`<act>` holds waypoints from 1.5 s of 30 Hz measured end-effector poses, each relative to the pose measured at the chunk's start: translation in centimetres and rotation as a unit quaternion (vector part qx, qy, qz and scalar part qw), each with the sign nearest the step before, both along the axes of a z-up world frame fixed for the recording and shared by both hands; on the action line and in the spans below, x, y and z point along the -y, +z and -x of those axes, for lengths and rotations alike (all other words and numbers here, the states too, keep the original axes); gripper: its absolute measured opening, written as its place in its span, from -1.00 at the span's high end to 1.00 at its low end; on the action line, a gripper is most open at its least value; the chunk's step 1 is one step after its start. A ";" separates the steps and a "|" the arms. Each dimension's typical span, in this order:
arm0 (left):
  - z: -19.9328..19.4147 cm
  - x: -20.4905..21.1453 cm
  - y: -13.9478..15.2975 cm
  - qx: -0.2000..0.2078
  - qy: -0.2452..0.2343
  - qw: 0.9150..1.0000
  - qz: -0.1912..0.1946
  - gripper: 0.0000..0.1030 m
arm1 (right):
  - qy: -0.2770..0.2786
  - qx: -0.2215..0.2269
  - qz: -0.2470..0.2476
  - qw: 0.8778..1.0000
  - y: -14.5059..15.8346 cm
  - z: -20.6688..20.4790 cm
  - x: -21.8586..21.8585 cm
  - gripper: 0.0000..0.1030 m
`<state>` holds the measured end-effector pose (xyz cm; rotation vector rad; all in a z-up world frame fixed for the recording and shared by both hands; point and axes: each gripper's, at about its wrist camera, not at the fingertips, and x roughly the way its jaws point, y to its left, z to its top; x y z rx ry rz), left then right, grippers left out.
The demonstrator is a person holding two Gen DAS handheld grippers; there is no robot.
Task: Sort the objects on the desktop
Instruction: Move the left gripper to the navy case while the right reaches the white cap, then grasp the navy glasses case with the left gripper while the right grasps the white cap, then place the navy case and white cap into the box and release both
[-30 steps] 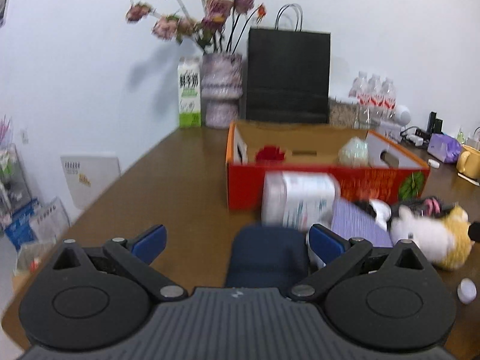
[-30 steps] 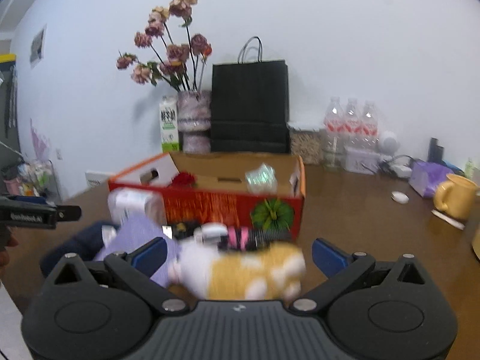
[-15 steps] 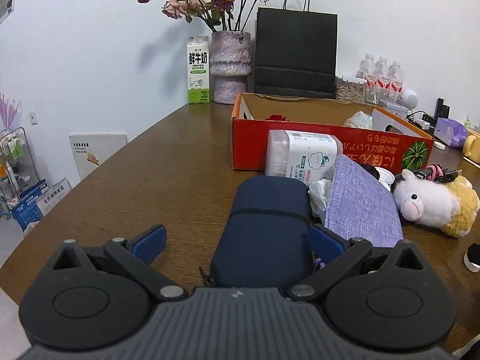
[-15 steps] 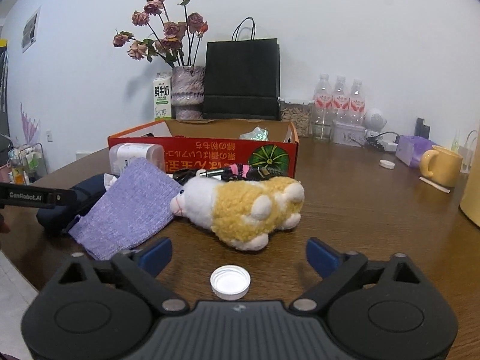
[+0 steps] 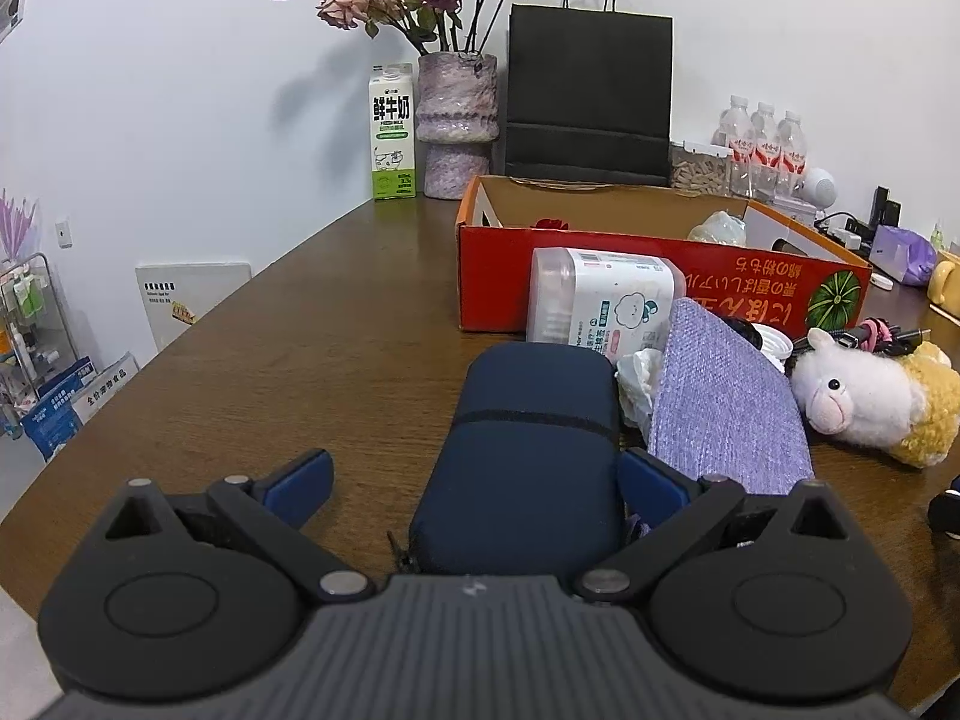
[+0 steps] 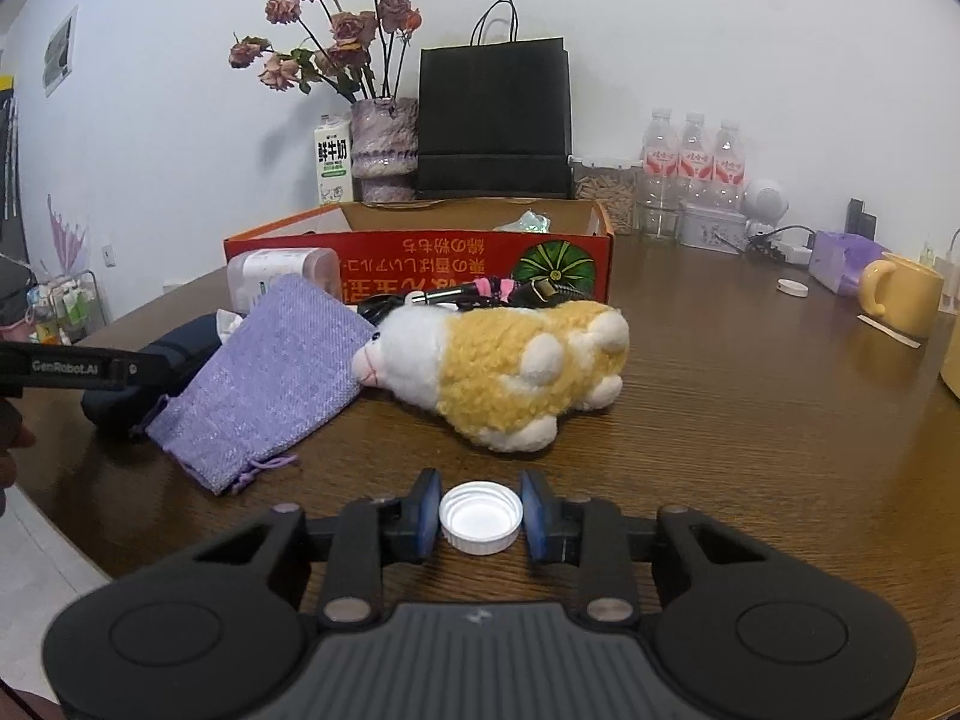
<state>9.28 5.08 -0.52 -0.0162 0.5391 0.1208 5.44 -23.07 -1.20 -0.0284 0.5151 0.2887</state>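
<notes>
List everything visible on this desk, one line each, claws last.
white plastic bottle cap: one, white, table's near edge
navy zipped fabric case: one, dark blue, near left
lilac woven drawstring pouch: one, purple, between case and plush
yellow-and-white plush sheep: one, on its side, mid-table
red cardboard box: one, open-topped, behind the plush
white wipes pack: one, against the box front
black paper bag: one, by the wall
clear water bottles: three, right of the bag
yellow ceramic mug: one, far right
brown wooden table: one, under everything
left claw: open, straddling the case
right claw: jaws closing, cap between them
</notes>
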 end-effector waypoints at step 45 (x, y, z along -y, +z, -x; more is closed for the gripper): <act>0.7 -0.8 3.6 0.041 -0.036 0.998 0.031 -0.26 | 0.018 0.051 -0.014 0.998 3.5 0.6 -0.7 0.47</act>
